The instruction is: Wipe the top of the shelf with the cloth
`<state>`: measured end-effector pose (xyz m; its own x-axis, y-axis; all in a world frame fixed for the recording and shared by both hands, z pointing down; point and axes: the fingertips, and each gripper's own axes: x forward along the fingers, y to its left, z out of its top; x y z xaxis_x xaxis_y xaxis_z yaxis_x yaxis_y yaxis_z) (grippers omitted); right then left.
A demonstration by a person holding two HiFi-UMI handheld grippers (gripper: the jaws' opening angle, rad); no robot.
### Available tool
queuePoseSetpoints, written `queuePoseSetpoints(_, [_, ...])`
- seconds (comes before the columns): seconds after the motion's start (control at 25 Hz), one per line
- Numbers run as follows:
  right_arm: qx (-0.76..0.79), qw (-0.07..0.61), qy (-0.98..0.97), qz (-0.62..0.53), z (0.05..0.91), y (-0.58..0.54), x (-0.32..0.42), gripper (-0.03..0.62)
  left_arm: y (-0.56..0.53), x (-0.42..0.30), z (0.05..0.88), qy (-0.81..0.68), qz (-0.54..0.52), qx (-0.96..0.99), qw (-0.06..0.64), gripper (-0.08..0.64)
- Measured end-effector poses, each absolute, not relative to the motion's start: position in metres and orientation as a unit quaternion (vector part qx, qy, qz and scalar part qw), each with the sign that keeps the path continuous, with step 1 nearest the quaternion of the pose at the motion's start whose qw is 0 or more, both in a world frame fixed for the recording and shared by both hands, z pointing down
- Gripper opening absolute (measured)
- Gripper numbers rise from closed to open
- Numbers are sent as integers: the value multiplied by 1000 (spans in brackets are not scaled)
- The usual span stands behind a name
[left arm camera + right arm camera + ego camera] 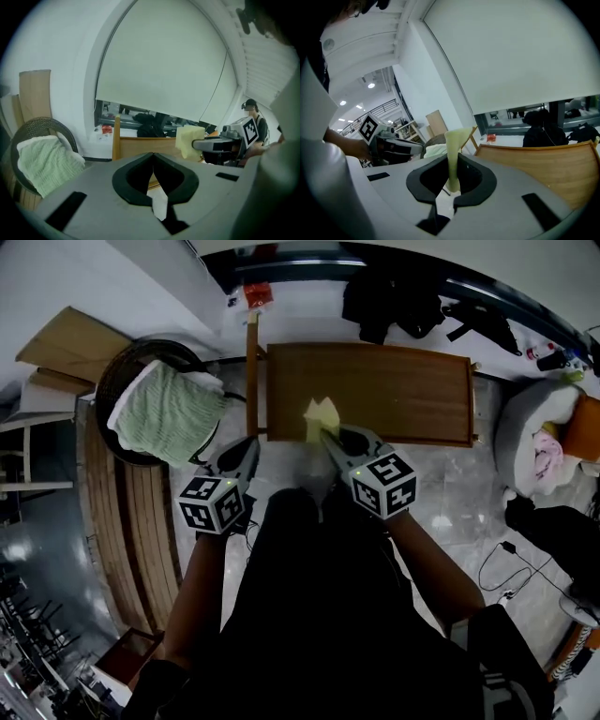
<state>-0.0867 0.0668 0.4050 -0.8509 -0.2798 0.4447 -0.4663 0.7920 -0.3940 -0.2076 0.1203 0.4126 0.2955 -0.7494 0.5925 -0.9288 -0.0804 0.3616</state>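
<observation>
A pale yellow cloth hangs pinched in my right gripper, over the near left part of the brown wooden shelf top. In the right gripper view the cloth stands upright between the shut jaws, with the shelf top just beyond. My left gripper hovers left of the shelf's corner, jaws shut with nothing between them. From the left gripper view I see the cloth and the right gripper off to the right, above the shelf.
A dark wicker basket holding a green towel stands left of the shelf. A wooden upright rises at the shelf's left end. Black bags lie behind it. A grey seat with pink cloth is at the right.
</observation>
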Motion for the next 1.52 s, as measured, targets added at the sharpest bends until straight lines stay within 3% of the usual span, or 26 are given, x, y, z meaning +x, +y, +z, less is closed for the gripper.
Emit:
queuePoseSetpoints(0.44, [229, 215, -901, 298, 456, -17, -167, 41, 21, -237, 448, -548, 120, 719, 409, 11])
queuePoseSetpoints(0.92, [244, 309, -853, 342, 578, -87, -245, 41, -47, -257, 482, -519, 146, 717, 442, 11])
queuePoseSetpoints(1.52, [207, 396, -835, 321, 655, -106, -260, 41, -52, -257, 495, -511, 121, 705, 476, 11])
